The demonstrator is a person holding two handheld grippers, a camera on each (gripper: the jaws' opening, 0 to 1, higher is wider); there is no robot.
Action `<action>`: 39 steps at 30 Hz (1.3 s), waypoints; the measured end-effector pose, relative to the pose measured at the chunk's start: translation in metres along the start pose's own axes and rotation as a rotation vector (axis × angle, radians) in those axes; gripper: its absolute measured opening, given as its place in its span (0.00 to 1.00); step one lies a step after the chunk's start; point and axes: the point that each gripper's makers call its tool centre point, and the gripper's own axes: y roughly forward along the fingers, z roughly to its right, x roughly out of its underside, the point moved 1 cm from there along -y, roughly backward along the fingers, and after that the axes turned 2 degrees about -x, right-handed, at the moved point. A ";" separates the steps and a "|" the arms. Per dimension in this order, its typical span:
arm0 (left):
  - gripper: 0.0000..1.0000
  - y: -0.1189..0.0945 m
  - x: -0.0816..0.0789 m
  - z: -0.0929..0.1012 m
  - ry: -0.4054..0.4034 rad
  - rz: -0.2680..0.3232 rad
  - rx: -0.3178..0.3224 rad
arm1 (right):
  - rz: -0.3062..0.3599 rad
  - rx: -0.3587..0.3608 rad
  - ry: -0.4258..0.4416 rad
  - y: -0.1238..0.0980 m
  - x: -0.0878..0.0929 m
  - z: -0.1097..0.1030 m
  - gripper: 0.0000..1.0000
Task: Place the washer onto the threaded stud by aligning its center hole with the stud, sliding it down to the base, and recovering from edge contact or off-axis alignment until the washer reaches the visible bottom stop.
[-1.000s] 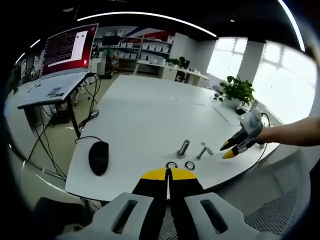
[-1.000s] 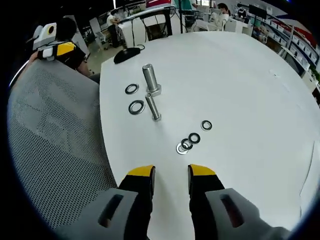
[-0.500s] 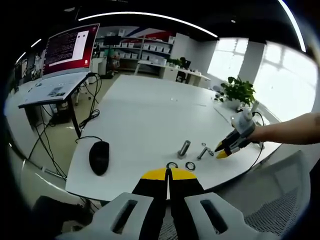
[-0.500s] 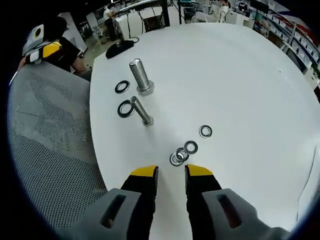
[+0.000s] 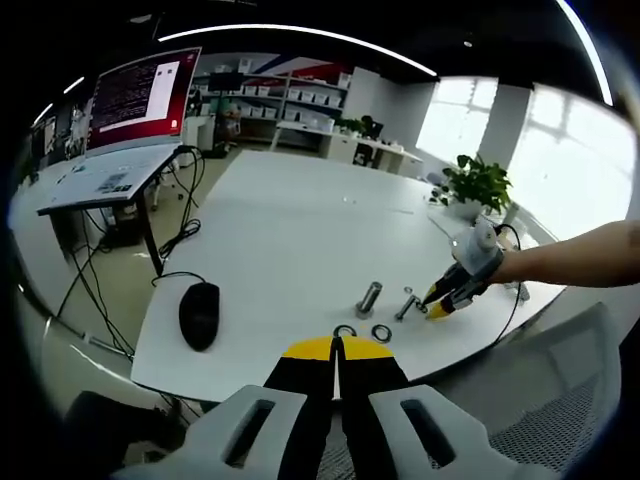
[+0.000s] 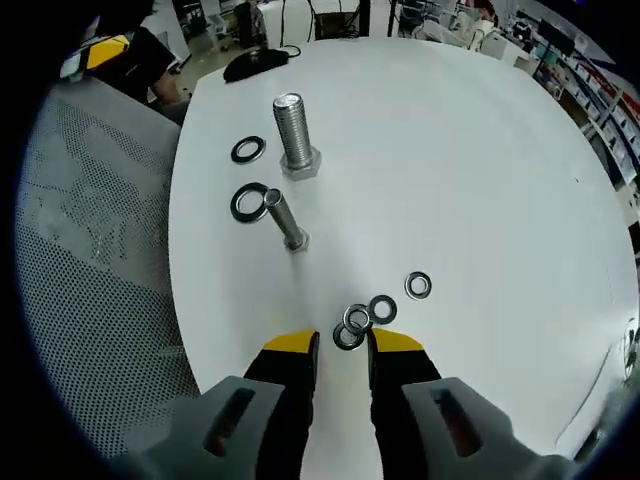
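Steel washers (image 6: 358, 325) lie flat in a small overlapping cluster on the white surface (image 6: 480, 170), just ahead of my right gripper (image 6: 342, 343), whose yellow-tipped jaws stand apart with the nearest washer sitting at the gap between them. I judge that I am at the pick-up step: nothing is gripped yet, and no washer is on a stud. One more small washer (image 6: 418, 285) lies a little apart to the right of the cluster. Beyond them a slimmer bolt (image 6: 284, 220) stands with its shank leaning slightly in this view, a larger washer (image 6: 248, 202) touching or just beside its upper end, and farther on the big threaded stud (image 6: 293, 133) stands upright on its hex head, long axis vertical, thread end up, with another large washer (image 6: 248, 150) lying near it. The next move calls for closing on a single washer by its rim without dragging its neighbours, then carrying it over the stud top with its hole level and centred. My left gripper (image 5: 338, 347) hovers short of the surface edge, its jaws pressed together and holding nothing, and a black mouse (image 5: 198, 314) rests to the side.
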 end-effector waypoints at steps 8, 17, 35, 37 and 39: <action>0.00 0.000 0.001 0.000 0.003 -0.004 0.002 | -0.006 -0.004 0.013 -0.001 0.002 0.004 0.15; 0.00 0.000 0.001 0.001 0.005 -0.008 0.003 | -0.045 0.003 -0.002 -0.001 0.000 0.002 0.16; 0.00 0.000 0.003 0.000 0.006 -0.015 0.000 | -0.177 -0.028 -0.235 0.003 -0.004 -0.002 0.17; 0.00 0.000 0.002 0.000 0.006 -0.015 0.000 | -0.179 -0.027 -0.258 0.004 -0.005 -0.002 0.17; 0.00 0.000 0.002 0.000 0.006 -0.014 0.000 | -0.181 -0.024 -0.272 0.004 -0.005 -0.002 0.17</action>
